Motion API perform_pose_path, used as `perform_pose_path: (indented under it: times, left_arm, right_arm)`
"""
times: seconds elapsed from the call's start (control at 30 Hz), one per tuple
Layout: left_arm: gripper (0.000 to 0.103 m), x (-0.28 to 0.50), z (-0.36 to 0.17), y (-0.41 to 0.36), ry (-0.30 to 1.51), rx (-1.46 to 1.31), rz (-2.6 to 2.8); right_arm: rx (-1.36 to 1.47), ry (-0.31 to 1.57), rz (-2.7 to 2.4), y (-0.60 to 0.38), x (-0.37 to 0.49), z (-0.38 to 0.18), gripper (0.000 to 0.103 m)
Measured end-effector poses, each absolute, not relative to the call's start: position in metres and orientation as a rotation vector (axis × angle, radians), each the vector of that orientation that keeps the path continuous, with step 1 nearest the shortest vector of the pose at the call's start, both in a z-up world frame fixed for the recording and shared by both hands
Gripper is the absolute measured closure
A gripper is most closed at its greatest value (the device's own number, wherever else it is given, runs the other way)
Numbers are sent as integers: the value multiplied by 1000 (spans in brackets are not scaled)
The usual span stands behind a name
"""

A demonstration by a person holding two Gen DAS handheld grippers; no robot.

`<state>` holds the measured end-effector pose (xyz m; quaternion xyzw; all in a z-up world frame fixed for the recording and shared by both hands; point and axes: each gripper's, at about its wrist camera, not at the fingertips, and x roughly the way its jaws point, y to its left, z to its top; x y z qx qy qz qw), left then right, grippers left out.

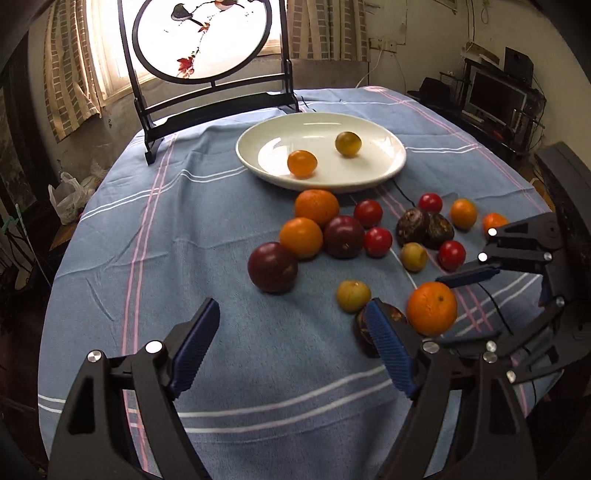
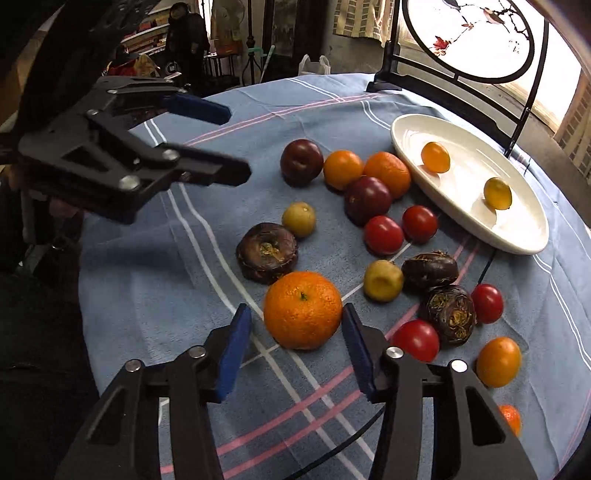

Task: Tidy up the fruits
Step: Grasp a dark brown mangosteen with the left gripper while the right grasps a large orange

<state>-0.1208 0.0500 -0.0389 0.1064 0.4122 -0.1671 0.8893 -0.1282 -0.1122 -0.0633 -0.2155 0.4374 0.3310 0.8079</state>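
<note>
A white plate (image 1: 244, 153) (image 2: 400, 146) at the far side of the blue cloth holds two small orange-yellow fruits (image 1: 302, 162) (image 2: 497, 192). Loose on the cloth lie dark plums (image 1: 272, 266), tangerines (image 1: 301, 237), red tomatoes (image 2: 383, 229), brown water chestnuts (image 2: 266, 252) and yellowish fruits (image 1: 353, 294). My right gripper (image 2: 295, 309) (image 1: 448, 312) straddles a big tangerine (image 2: 303, 310) (image 1: 432, 308). Its right pad is at the peel, and cloth shows between the left pad and the fruit. My left gripper (image 1: 293, 302) (image 2: 239, 141) hangs open and empty above bare cloth, left of the fruit.
A black-framed round screen with painted birds (image 1: 201, 37) stands behind the plate. A thin black cable (image 1: 495, 306) runs over the cloth on the right. The table's curved edge is close on both sides. A person (image 2: 186, 35) stands far behind.
</note>
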Motion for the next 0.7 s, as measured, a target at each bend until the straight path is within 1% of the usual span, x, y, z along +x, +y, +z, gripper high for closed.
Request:
perform_pose_path:
  times: [0.17, 0.37, 0.4, 0.43, 0.5, 0.53, 0.7]
  left_arm:
    - [24, -134, -49, 27, 873, 259, -435]
    - [24, -128, -73, -6, 917, 295, -458]
    - [34, -126, -76, -9, 921, 301, -452]
    - [48, -124, -79, -10, 934, 302, -453]
    - [59, -122, -85, -10, 970, 276, -462]
    - [61, -122, -85, -10, 967, 273, -459]
    - [62, -129, -73, -5, 947, 269, -478]
  right_arm:
    - [-430, 930, 698, -127, -133, -54, 62]
    - [-358, 919, 646, -155, -138, -41, 62]
    - [-351, 919, 643, -158, -138, -41, 62]
    - [-350, 918, 638, -159, -140, -42, 62]
    - [-346, 920, 639, -162, -138, -43, 62]
    - [-340, 922, 639, -164, -138, -42, 62]
    - [-318, 910, 642, -167, -130, -40, 62]
